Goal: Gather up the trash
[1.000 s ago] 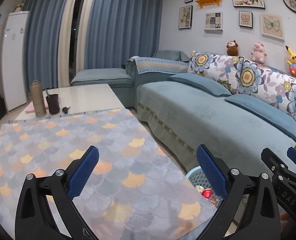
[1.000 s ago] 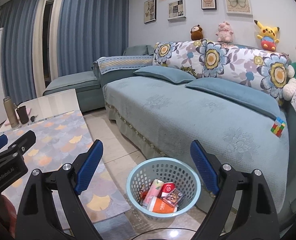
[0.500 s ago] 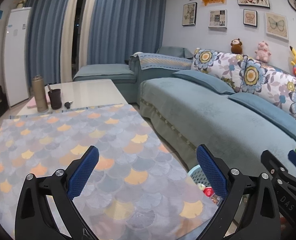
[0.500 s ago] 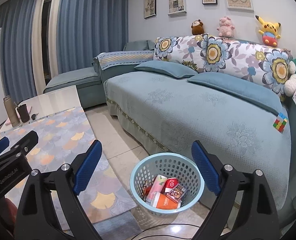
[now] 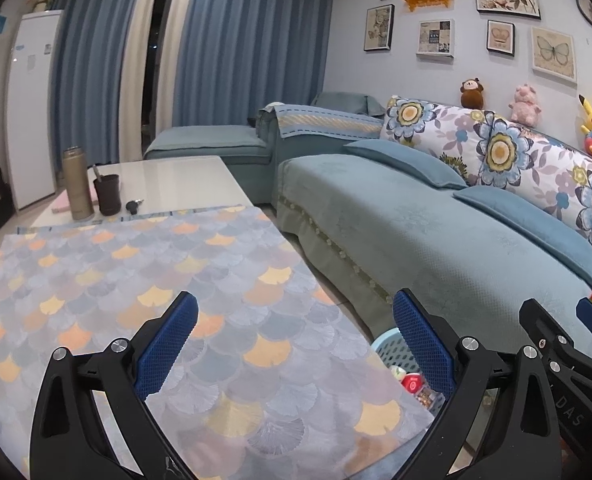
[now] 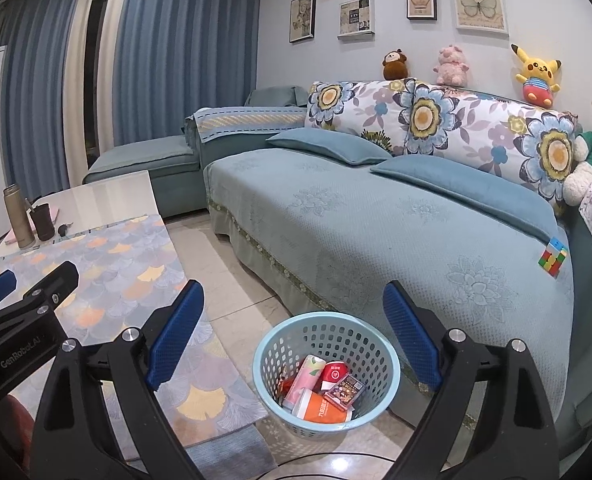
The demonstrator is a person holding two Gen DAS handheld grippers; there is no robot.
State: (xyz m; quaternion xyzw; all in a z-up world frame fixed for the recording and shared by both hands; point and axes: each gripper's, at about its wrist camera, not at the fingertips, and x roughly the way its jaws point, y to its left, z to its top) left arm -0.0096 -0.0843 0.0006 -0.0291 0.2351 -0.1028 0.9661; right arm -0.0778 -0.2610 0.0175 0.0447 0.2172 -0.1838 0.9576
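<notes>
trash (image 6: 323,386) already lies in the pale blue basket (image 6: 388,354) on the tiled floor, between the cloth-covered table (image 5: 144,280) and the sofa (image 6: 336,216): a pink pack, a red cup, an orange box and a small printed card, piled loosely; the right gripper (image 6: 288,330) hangs above the basket with its jaws spread wide and nothing between them; the left gripper (image 5: 294,342) is likewise spread and empty over the patterned cloth, which shows no litter; my judgement is that the collecting is near done or done; the risk from here is mistaking belongings for rubbish, since the flask (image 5: 77,184), dark cup (image 5: 108,194) and keys (image 5: 134,205) at the table's far end, or the puzzle cube (image 6: 553,259) on the sofa, could be swept in; a low pass could also clip the light basket's rim and tip it.
</notes>
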